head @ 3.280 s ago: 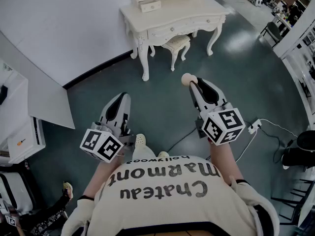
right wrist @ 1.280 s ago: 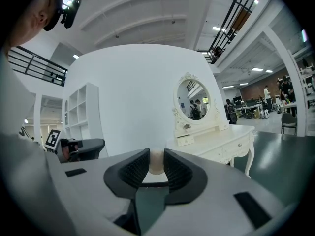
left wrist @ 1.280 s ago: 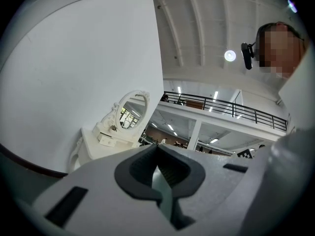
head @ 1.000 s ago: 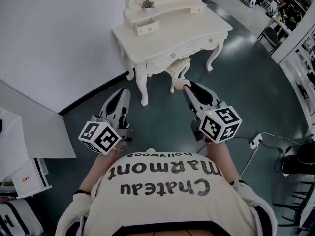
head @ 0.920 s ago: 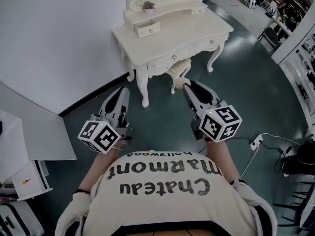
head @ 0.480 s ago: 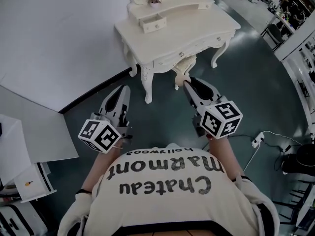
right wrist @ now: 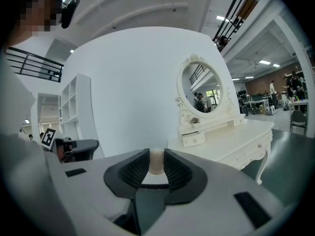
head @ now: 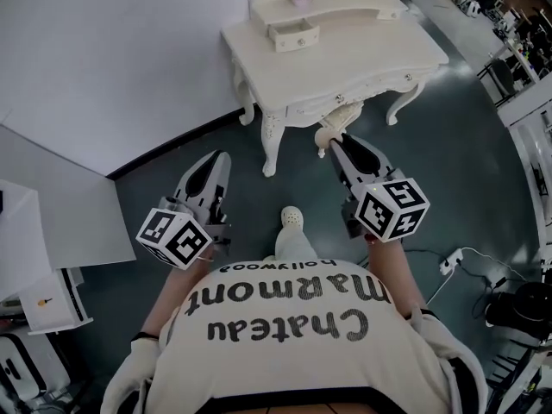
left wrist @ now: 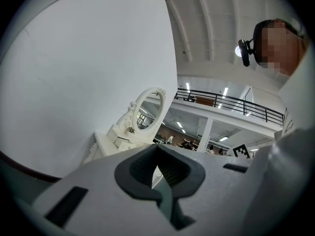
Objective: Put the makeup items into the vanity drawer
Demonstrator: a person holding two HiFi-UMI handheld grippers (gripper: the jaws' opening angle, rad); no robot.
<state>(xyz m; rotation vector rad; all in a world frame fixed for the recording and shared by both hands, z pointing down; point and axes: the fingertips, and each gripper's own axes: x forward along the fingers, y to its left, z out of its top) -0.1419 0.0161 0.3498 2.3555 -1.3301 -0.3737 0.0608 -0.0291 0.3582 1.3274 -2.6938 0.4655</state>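
Makeup item (head: 325,136), a small peach-coloured rounded piece, sits pinched between the right gripper's (head: 335,143) jaws, which stand narrow with both ribbed pads pressed on its sides and its head poking past their tips. Seen along those jaws (right wrist: 156,157), it looks soft and very light, probably sponge-like. It should give under pressure, so a gentle hold across its middle ought to suffice, and a harder squeeze would likely only deform it. The left gripper's (head: 215,160) jaws are closed together with nothing between them (left wrist: 158,154). Ahead of both pairs of jaws, well apart, stands the white vanity (head: 345,59). Its counter is bare, and a small drawer (head: 297,34) sits on the raised shelf beyond.
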